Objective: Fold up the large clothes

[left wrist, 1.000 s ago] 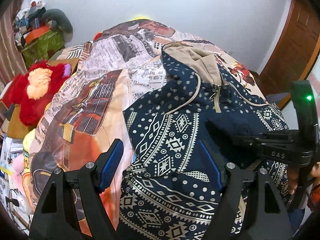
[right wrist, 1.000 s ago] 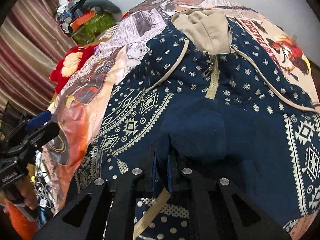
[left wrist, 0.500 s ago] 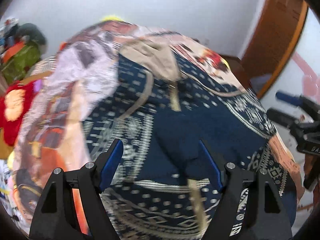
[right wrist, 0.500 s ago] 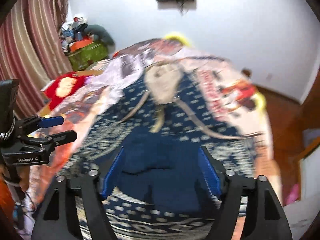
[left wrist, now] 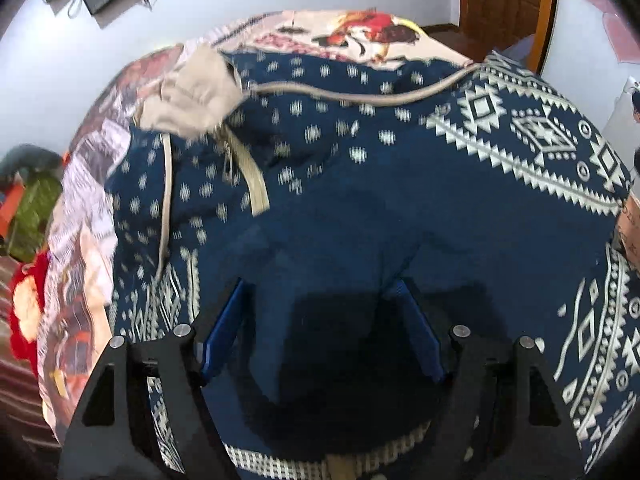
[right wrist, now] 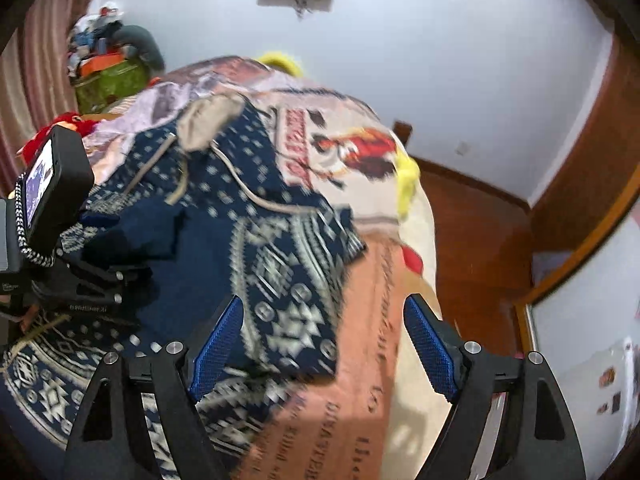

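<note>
A navy hoodie [left wrist: 400, 200] with cream patterns and a beige hood [left wrist: 192, 92] lies spread on the bed. A plain navy sleeve [left wrist: 340, 280] lies folded across its middle. My left gripper [left wrist: 320, 320] is open, its blue pads either side of the sleeve, low over it. My right gripper [right wrist: 324, 336] is open and empty above the hoodie's right edge [right wrist: 288, 280]. The left gripper's body also shows in the right wrist view [right wrist: 52, 240].
The bed has a printed cover [right wrist: 360, 152] with a rooster picture. A red plush toy [left wrist: 24, 308] and a green box [right wrist: 108, 84] lie at the left. A wooden floor [right wrist: 480, 220] and door frame are right of the bed.
My right gripper opened, let go of the navy sleeve and swung right to the hoodie's edge. My left gripper moved right over the folded sleeve, still open.
</note>
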`<state>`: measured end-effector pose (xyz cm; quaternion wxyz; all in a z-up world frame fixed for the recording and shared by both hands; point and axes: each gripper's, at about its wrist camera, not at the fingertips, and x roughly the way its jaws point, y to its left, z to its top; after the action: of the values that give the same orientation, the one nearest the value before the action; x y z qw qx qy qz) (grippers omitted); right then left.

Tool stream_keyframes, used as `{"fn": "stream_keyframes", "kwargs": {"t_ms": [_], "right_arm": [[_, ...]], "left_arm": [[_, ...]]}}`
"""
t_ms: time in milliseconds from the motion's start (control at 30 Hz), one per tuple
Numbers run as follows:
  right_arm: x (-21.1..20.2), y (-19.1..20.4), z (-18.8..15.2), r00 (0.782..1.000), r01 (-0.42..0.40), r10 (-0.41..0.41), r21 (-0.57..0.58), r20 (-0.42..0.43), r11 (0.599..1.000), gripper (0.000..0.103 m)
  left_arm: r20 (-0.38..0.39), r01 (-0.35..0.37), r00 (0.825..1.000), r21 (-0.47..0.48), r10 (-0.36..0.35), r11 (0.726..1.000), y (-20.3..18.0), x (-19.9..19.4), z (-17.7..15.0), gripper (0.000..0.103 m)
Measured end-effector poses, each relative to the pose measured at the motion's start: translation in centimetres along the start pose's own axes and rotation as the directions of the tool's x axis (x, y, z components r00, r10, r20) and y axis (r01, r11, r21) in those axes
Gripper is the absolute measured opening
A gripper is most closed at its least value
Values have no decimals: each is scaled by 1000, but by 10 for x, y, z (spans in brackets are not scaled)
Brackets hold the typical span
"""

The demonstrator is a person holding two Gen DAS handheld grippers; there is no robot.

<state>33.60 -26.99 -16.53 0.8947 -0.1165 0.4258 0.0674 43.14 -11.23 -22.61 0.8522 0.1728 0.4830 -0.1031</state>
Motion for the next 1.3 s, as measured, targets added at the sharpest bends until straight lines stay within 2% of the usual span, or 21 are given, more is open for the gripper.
{"fn": "stream_keyframes", "kwargs": {"t_ms": [33, 67, 100, 133, 167, 267, 367, 467, 567, 633, 700, 733, 833, 967, 1067, 1133, 1300], "right_arm": [[2, -3, -3, 1000, -1, 1, 7, -13, 1000, 81], [6, -7, -6, 1000, -7, 7, 16, -25, 1000, 81], [9, -12, -8, 999, -14, 15, 29, -39, 999, 81], [12, -14, -10, 999, -17, 19, 39, -50, 999, 81], [13, -17, -11, 998, -20, 23, 51, -58, 999, 81], [16, -22, -12, 997, -38, 43, 74, -63, 996, 81], [17, -17, -5, 997, -39, 42, 59, -59, 998, 81], [18, -13, 4, 998, -41, 44, 54, -48, 998, 81], [17, -13, 15, 997, -61, 63, 78, -33, 995, 81], [16, -14, 21, 997, -67, 70, 89, -27, 994, 81], [16, -14, 26, 997, -70, 73, 93, -23, 993, 81], [18, -14, 28, 997, -70, 73, 97, -25, 993, 81], [29, -15, 33, 996, -69, 76, 119, -51, 991, 81], [57, -13, 30, 986, -92, 112, 162, -121, 983, 81], [75, -11, 25, 974, -119, 154, 204, -165, 972, 81], [84, -10, 23, 968, -124, 166, 219, -186, 968, 81], [89, -9, 22, 962, -123, 172, 223, -212, 967, 83]], "left_arm": [[3, 7, 1000, 4, -7, 1000, 0, 0, 3, 55], [3, 16, 1000, 6, -16, 1000, -1, 0, 5, 47], [1, 6, 1000, 3, -6, 1000, -1, 0, 8, 33], [2, -22, 1000, 3, 22, 1000, -1, -1, 11, 24], [9, -34, 999, 2, 34, 999, 0, -3, 14, 23], [59, -1, 998, -43, 4, 999, 11, -18, 29, 19], [154, 35, 988, -101, -19, 994, 30, -52, 51, 17], [268, 75, 963, -156, -31, 985, 53, -97, 71, 17], [380, 121, 924, -226, -26, 967, 90, -147, 79, 17], [420, 142, 907, -265, -19, 954, 112, -168, 79, 16], [434, 151, 901, -298, -7, 942, 131, -179, 74, 16], [434, 146, 901, -317, 6, 937, 141, -181, 70, 16], [399, 111, 916, -362, 46, 926, 165, -174, 52, 16], [273, 149, 961, -413, -34, 898, 185, -123, 20, 16], [179, 132, 982, -427, -59, 894, 187, -85, -3, 16], [129, 133, 988, -443, -84, 887, 187, -62, -23, 17], [36, 91, 996, -485, -84, 870, 193, -27, -61, 17]]}}
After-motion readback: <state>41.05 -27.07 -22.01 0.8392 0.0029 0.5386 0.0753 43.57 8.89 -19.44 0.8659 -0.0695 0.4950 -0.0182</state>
